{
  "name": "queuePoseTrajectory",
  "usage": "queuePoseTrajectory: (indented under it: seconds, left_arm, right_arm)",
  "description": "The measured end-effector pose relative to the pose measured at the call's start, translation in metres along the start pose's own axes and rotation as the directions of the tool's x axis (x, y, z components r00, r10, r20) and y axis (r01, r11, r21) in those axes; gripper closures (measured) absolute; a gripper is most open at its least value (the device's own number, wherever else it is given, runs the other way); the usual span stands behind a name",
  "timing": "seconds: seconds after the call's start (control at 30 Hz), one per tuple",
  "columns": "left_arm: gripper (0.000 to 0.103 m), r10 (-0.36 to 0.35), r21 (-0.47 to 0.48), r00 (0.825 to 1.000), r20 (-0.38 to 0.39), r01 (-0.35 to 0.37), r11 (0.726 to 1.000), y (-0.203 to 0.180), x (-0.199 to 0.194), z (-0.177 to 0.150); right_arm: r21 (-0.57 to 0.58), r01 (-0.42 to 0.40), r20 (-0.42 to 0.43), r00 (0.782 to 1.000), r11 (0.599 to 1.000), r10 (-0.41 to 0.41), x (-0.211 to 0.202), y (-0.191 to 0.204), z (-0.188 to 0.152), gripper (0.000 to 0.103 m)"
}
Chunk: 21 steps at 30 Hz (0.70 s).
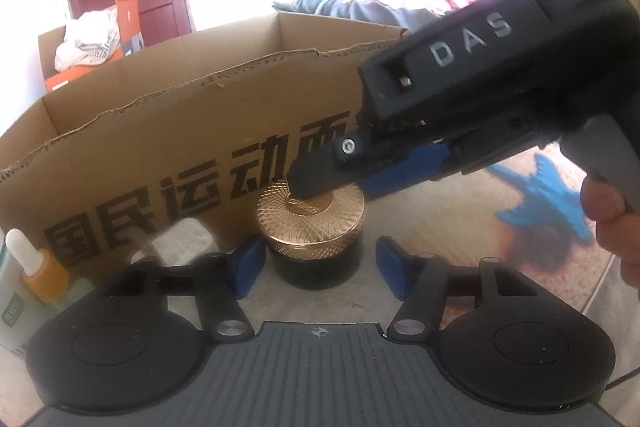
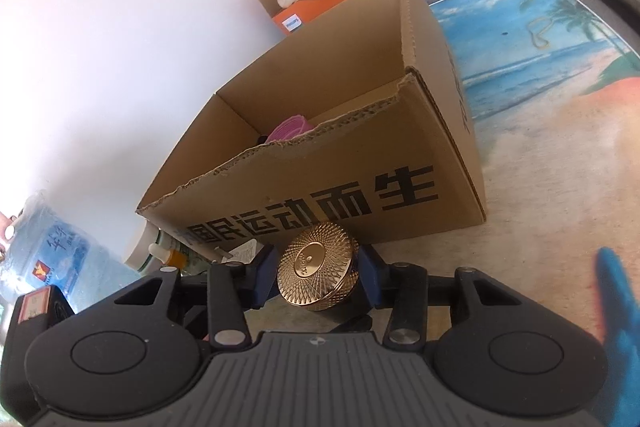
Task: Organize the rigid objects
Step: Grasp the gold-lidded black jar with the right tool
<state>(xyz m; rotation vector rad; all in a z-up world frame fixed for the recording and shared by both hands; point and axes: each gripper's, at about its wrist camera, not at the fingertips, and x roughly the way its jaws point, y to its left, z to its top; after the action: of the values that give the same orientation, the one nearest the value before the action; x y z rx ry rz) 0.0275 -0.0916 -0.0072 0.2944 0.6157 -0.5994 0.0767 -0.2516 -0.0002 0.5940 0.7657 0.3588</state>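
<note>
Carton front wall prints black characters "国民运动而生". Right gripper body reads "DAS" in left wrist view. Orange "PHILIPS" pack in rear carton at 12 o'clock. Water jug label at 9 o'clock, text unreadable.

Jar, dark glass with gold engraved lid, stands on table against carton front. Right gripper half-open, blue pads clamped on lid sides. Left gripper jaws flank jar base at 9 and 3 o'clock, left pad near glass, right pad clear of it.
</note>
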Motion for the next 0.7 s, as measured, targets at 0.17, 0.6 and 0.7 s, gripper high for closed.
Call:
queuePoseTrajectory:
  seconds: [0.17, 0.6, 0.7]
  left_arm:
    - [0.042, -0.050, 0.003, 0.999, -0.001, 0.050, 0.999, 0.000, -0.003, -0.003]
    - [0.042, -0.169, 0.030, 0.985, -0.036, 0.170, 0.985, -0.016, -0.018, -0.013]
    - [0.042, -0.179, 0.026, 0.983, -0.038, 0.180, 0.983, -0.020, -0.021, -0.015]
  right_arm:
    - [0.029, -0.010, -0.013, 1.000, 1.000, 0.010, -0.012, -0.004, -0.006, 0.056]
    - [0.064, 0.044, -0.026, 0.999, 0.997, -0.042, -0.052, -0.003, -0.037, 0.056]
    - [0.059, 0.049, -0.029, 0.998, 0.997, -0.048, -0.054, -0.002, -0.039, 0.056]
